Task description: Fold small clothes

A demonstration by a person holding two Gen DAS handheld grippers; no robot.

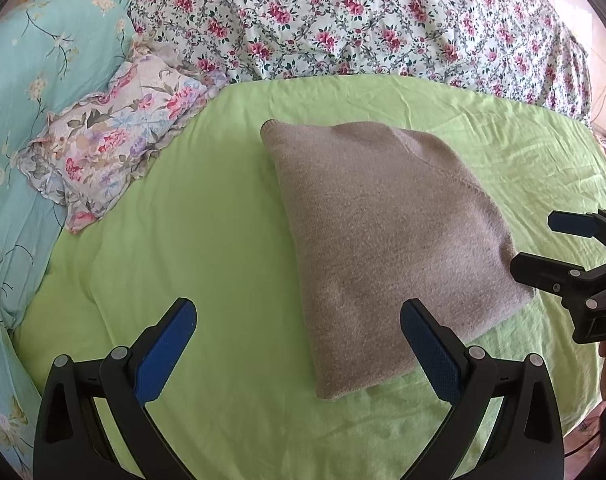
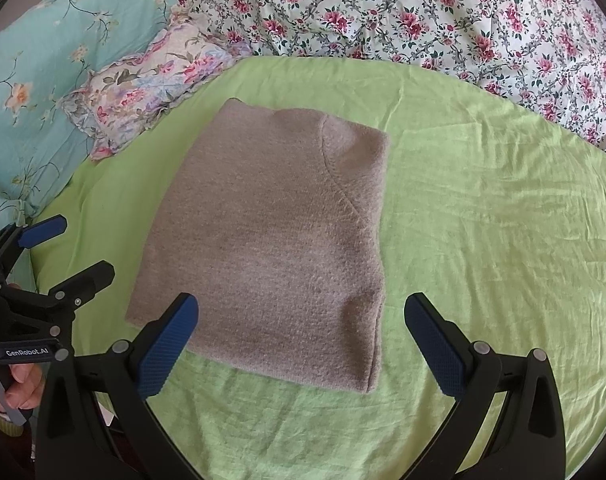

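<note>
At the far left a turquoise quilt [image 1: 27,92] is running out of the frame, its edges cut off by the dark rim of the lens. Beside it a frilled flowered pillow [image 1: 115,136] is lying partly on the green sheet [image 1: 207,208], its far end tucked out of sight under the flowered blanket [image 1: 363,20]. The left gripper [image 1: 299,336] is hovering over the sheet with its jaws spread wide and nothing between them; its right finger is covering the near edge of the sweater [image 1: 383,232]. The sweater, a grey-brown knit, is lying folded into a neat rectangle in the middle of the sheet, touching neither claw. Whatever is folded underneath, sleeves included, is hidden. To the right, the right gripper [image 2: 301,334] is also hanging wide apart and holding nothing, its left finger overlapping the sweater's near edge [image 2: 271,248]. In the left view it is cut off at the frame's edge.
</note>
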